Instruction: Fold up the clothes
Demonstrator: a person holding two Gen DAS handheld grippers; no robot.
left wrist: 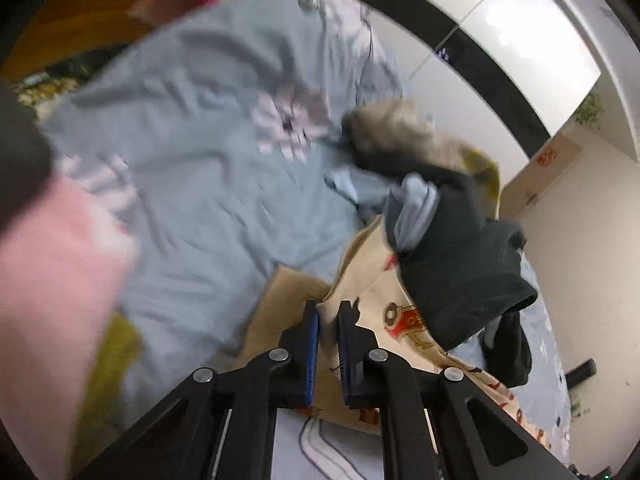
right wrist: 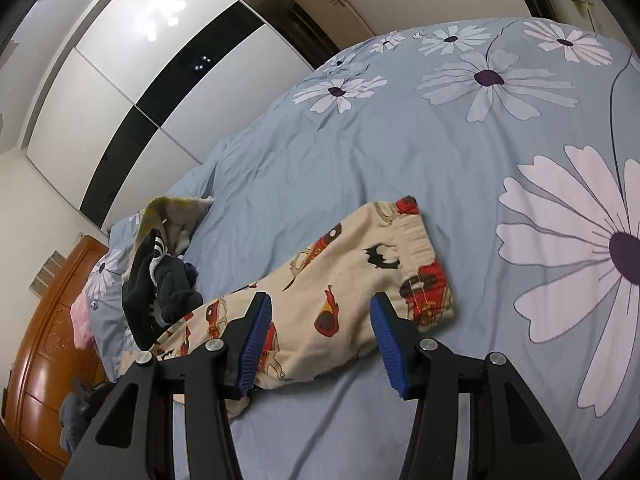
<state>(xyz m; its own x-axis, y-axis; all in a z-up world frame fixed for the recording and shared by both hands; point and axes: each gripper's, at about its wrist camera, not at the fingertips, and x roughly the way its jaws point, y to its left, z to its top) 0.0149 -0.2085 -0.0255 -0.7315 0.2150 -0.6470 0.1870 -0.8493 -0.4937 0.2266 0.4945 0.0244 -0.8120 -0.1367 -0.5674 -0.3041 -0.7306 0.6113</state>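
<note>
Cream pyjama trousers with red car and black bat prints lie flat on the blue flowered bedsheet. My right gripper hovers open just above their middle, one blue pad on each side of the cloth. In the left wrist view, my left gripper is shut on a folded edge of the same cream trousers, with the fabric pinched between its blue pads. That view is blurred by motion.
A heap of dark and grey clothes lies on one trouser end, seen also as the dark heap. Pink cloth fills the left view's left edge. A black-and-white wardrobe and a wooden headboard border the bed.
</note>
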